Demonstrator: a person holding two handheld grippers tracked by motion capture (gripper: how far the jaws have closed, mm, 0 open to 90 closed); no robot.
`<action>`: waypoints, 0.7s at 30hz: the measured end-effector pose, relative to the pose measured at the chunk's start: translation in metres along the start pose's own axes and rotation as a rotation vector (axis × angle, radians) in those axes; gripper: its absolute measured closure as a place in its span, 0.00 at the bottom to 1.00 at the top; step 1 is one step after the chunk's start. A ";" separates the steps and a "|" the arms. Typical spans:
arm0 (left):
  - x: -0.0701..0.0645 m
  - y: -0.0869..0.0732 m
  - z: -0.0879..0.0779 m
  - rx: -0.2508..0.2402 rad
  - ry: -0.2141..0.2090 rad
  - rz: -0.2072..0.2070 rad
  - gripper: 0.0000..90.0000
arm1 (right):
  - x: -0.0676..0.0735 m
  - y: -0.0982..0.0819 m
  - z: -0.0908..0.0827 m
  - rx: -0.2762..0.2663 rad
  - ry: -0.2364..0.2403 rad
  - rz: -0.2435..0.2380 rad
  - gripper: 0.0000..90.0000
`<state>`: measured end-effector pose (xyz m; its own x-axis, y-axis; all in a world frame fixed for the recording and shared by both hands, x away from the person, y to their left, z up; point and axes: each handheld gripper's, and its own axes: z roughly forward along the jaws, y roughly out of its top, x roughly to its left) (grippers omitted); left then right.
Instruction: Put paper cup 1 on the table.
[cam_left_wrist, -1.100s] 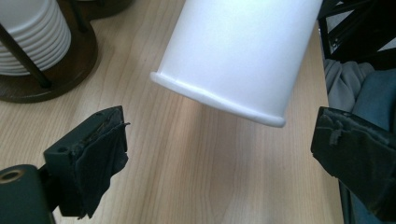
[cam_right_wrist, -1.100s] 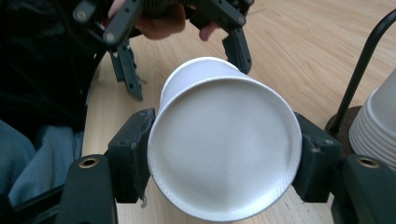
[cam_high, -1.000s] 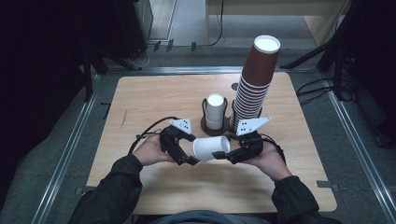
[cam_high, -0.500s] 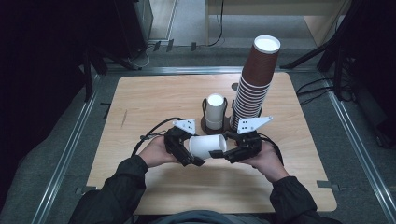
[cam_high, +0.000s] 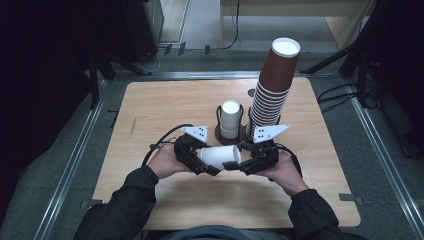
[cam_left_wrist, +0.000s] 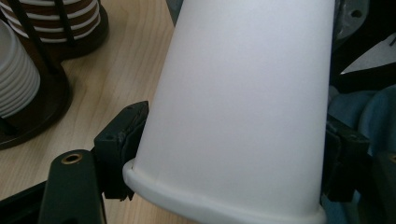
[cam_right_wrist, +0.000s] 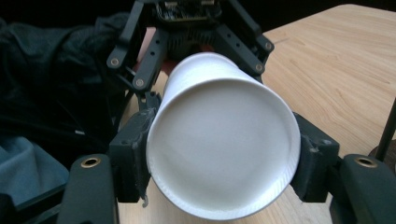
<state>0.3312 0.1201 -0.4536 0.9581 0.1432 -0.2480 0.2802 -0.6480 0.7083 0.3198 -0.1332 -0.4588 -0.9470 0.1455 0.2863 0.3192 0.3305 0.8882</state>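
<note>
The wooden table (cam_high: 150, 110) carries everything, and toward its far right corner a tall stack of brown cups (cam_high: 274, 85) stands in a dark holder, with a shorter stack of white cups (cam_high: 230, 119) just beside it, nearer the middle. Close to the near edge, about midway along it, I hold one white paper cup (cam_high: 220, 157) on its side above the wood, between my two tools. My left gripper (cam_high: 196, 159) has just been closing and now its pads press the cup's wall near one end, the rolled rim (cam_left_wrist: 187, 200) showing low in the left gripper view. My right gripper (cam_high: 250, 162) is clamped on the other end, where the flat white end (cam_right_wrist: 224, 154) faces its camera. I judge the cup very light, thin-walled and easy to dent, smooth enough to slip if I squeeze too little and sure to buckle if I squeeze too much. The stiffest places to take hold should be the rolled rim and the base ring, so I would keep each pad close to those ends rather than on the soft middle of the wall
</note>
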 end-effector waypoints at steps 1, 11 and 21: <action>0.000 0.000 -0.001 0.007 0.006 0.004 0.26 | 0.000 0.000 0.000 0.005 -0.001 -0.007 0.36; 0.002 -0.005 -0.020 0.035 0.053 0.003 0.26 | 0.001 -0.003 0.003 0.130 -0.074 -0.041 0.28; -0.001 -0.002 -0.019 0.129 0.108 0.029 0.26 | -0.001 -0.010 0.014 0.267 -0.126 -0.050 0.28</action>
<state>0.3310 0.1358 -0.4426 0.9685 0.1981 -0.1508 0.2487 -0.7428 0.6216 0.3183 -0.1235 -0.4735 -0.9553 0.2320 0.1832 0.2862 0.5711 0.7694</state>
